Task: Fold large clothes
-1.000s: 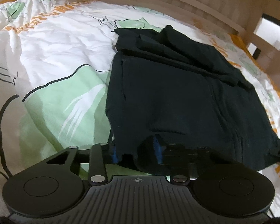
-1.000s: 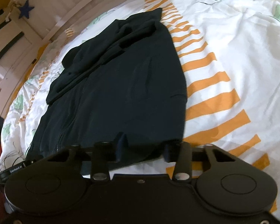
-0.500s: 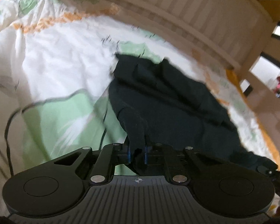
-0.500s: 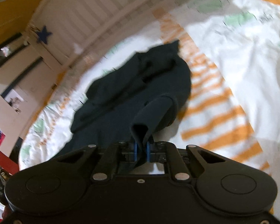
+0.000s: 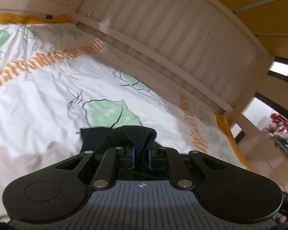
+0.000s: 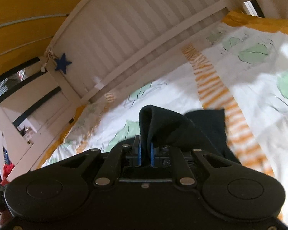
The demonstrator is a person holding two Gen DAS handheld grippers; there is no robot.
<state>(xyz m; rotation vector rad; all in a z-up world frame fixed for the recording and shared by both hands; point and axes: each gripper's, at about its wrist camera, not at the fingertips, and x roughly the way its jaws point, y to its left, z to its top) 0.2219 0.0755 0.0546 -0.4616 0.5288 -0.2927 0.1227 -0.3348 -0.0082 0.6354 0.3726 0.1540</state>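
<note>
the left gripper (image 5: 141, 157) and right gripper (image 6: 145, 154) each clench a bunched fold of the dark garment (image 6: 174, 128), which drapes just ahead of them over the bed (image 5: 38, 99).

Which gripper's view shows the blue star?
The right gripper, shut on the dark garment: its view shows the blue star on the white slatted bedframe.
</note>
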